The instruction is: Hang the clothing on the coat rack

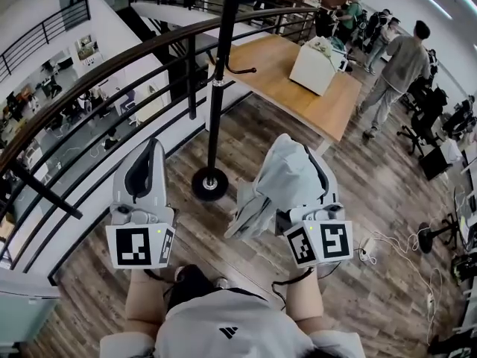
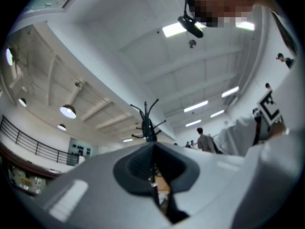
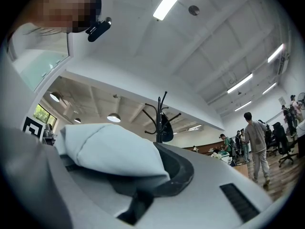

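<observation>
Closest in, the person's white shirt [image 1: 231, 327] carries a three-bar logo, with no lettering I can read. The right tool [image 3: 164, 159] is clamped on the pale grey clothing [image 1: 287, 177], bunched up above the wooden floor [image 1: 246, 129] just right of the coat rack [image 1: 217, 103]. The left tool [image 1: 151, 149] is pinched together on nothing. My call is to lift the cloth high, find a fold, and drop it squarely over a free hook.

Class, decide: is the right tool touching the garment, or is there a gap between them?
Touching. The right gripper view shows the garment pinched in the shut jaws of the right tool and draped over one of them.
</observation>
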A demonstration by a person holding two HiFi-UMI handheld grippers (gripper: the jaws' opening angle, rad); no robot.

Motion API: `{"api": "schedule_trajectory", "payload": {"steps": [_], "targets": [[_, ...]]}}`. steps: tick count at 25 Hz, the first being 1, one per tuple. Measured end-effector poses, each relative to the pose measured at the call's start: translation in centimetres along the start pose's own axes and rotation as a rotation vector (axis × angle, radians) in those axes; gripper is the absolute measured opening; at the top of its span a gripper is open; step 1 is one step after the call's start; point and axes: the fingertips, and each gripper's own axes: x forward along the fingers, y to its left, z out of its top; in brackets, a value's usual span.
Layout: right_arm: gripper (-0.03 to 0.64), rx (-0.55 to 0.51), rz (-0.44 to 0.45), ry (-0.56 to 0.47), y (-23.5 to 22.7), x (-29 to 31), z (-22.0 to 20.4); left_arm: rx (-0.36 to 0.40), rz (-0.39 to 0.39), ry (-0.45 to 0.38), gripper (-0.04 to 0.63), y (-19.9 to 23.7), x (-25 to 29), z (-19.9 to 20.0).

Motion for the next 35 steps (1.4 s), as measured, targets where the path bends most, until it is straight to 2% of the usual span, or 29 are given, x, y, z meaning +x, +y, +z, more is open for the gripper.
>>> {"api": "schedule_trajectory", "payload": {"steps": [8,19,29,35], "targets": [[0.003,-0.021,-0.014,-0.011,-1.9,-4.7,-5.9,-0.019,-0.004,-0.028,0.008,-3.7,-2.9,-6.5],[0.003,-0.025,-0.112,-0.041,-3.5,0.6,-6.6,-0.044,-0.09,-0.058,0.008,-1.1,4.6,-8.7],[0.003,-0.052,-0.184,-0.048,-3.6,8.0,-6.5,-0.074,-0.188,-0.071,0.008,2.7,12.0,-10.8],[0.003,-0.052,-0.205,-0.047,-4.2,11.2,-4.5,-0.104,-0.234,-0.085,0.008,3.5,15.1,-10.7]]}}
